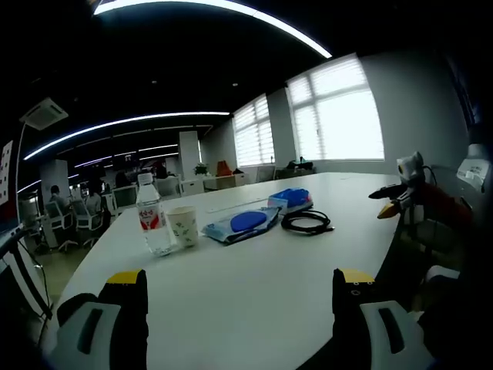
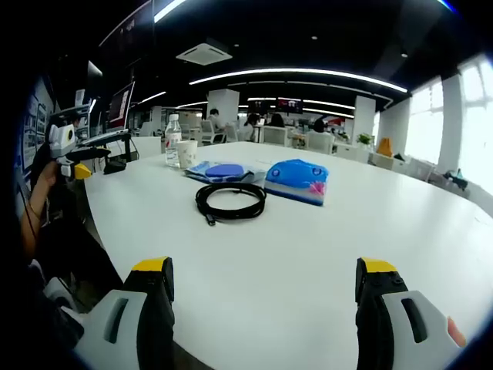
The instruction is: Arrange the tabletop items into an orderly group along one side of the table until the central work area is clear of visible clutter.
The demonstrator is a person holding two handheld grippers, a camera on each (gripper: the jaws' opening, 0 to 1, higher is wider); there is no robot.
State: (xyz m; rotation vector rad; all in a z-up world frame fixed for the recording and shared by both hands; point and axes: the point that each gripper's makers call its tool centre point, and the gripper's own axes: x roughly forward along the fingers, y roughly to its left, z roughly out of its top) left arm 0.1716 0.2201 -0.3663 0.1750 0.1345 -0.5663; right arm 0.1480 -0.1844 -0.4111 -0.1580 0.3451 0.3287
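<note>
White laminate table [image 2: 323, 254] carrying five items in a loose row. In the right gripper view, from near to far: a coiled black cable [image 2: 230, 200]; just right of it a blue tissue pack [image 2: 297, 181]; beyond the cable a flat wipes pack [image 2: 221, 172] with a blue lid; then a paper cup [image 2: 186, 153] and a water bottle [image 2: 172, 140] standing upright side by side at the far left. In the left gripper view the same row runs from the bottle [image 1: 153, 216] and cup [image 1: 183, 225] at left, through the wipes pack [image 1: 243, 223], to the tissue pack [image 1: 291, 198] and cable [image 1: 306, 222] at right.

The left gripper [image 1: 240, 289] is spread wide with nothing between its jaws, over the bare near table [image 1: 254, 308]. The right gripper [image 2: 262, 279] is likewise wide open and empty, its jaws well short of the cable. Each gripper appears in the other's view at the table edge, left [image 2: 73, 158] and right [image 1: 397, 196].

Handling, as judged:
- Cable: light and limp; likely to uncoil if lifted by one strand. Pinch across the bundled loops.
- Tissue pack: soft and light; it yields under the jaws. Grip across its short width.
- Wipes pack: floppy film, probably slippery. The stiffer lid region or an end seam offers the best hold.
- Cup: light, thin-walled and easily crushed or tipped. Close gently on the upper wall; contents cannot be told.
- Bottle: the heaviest item, smooth and round. Grip the body at the label, keeping it upright.
</note>
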